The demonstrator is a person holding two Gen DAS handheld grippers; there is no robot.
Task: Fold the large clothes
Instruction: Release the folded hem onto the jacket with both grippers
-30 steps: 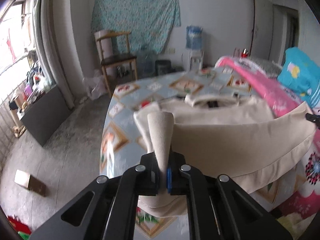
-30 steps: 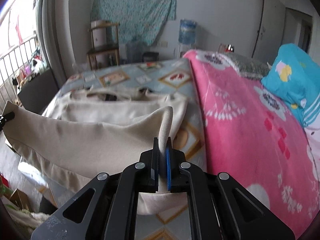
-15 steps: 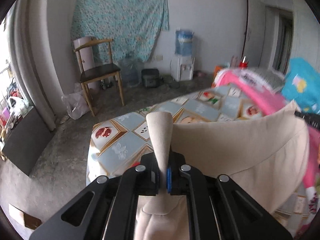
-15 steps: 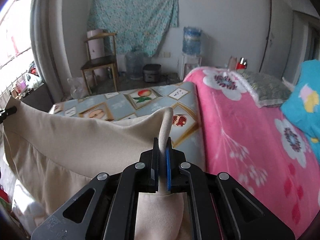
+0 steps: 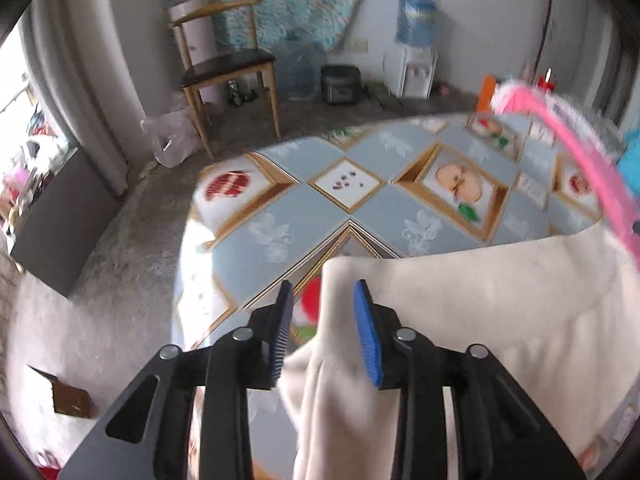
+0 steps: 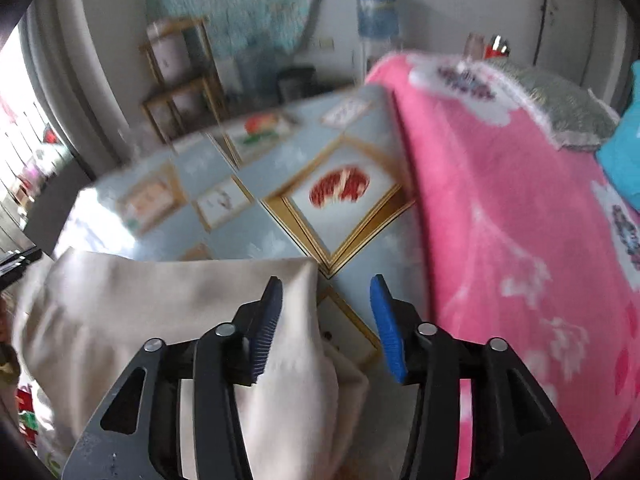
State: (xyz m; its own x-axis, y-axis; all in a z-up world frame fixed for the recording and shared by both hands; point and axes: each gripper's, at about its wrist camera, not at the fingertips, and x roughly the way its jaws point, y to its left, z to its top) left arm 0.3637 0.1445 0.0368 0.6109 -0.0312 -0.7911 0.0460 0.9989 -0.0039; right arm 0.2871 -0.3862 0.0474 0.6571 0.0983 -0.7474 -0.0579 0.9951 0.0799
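Letting go: both tools, clamped on the beige garment [image 5: 480,320] a moment ago, now spread, jaws having just been opening, cloth lying loose between them and no longer pinched. Left tool [image 5: 324,328] parted with a garment corner standing up between the pads, nearer the blue right pad [image 5: 366,340]; bulk of the fabric stretching off to its right. Right tool [image 6: 326,320] likewise apart, folded edge draped against the left pad [image 6: 266,328], remainder spreading left and beneath. Judged as a fold carried forward over the fruit-patterned bed cover [image 5: 288,216] and released, pink blanket [image 6: 500,200] just right of the right tool. Probably next: withdrawing and smoothing.
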